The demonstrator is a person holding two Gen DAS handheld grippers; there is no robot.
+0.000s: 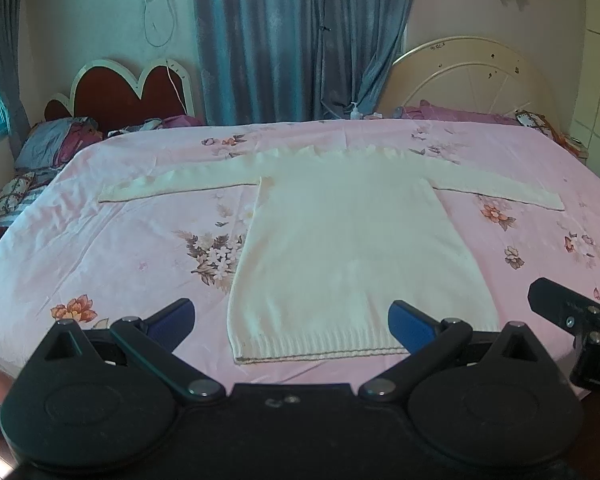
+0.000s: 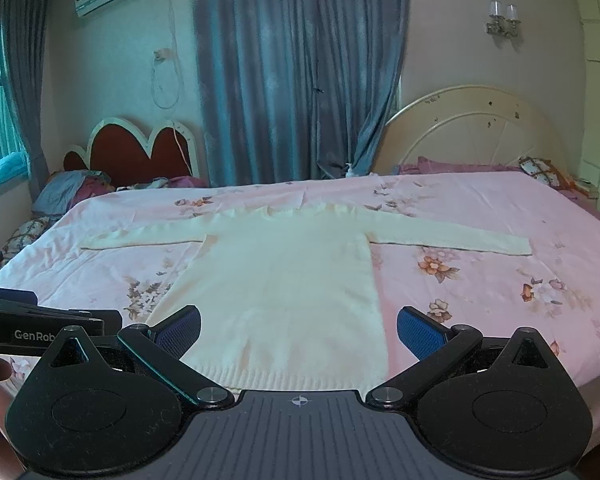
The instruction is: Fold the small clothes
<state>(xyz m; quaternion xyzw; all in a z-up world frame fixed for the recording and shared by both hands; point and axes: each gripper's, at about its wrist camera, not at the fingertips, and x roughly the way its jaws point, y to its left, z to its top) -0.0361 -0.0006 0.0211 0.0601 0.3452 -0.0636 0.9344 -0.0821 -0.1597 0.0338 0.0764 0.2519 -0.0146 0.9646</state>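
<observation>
Sweater [image 1: 352, 248] lies flat lengthwise, hem nearest, sleeves outspread.

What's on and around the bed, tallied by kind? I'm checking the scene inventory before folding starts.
Cream sweater: 1
Sleeves spread flat: 2 (left sleeve, right sleeve)
Headboards: 2 (red headboard, cream headboard)
Pump bottle: 1
Open grippers: 2 (left gripper, right gripper)
Total: 8

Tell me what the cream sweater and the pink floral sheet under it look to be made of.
Cream sweater: looks like a soft matte knit, perhaps wool or acrylic; ribbed bands show along its hem. Pink floral sheet: thin woven fabric, likely cotton or a blend; it creases finely, with a faint sheen.
</observation>
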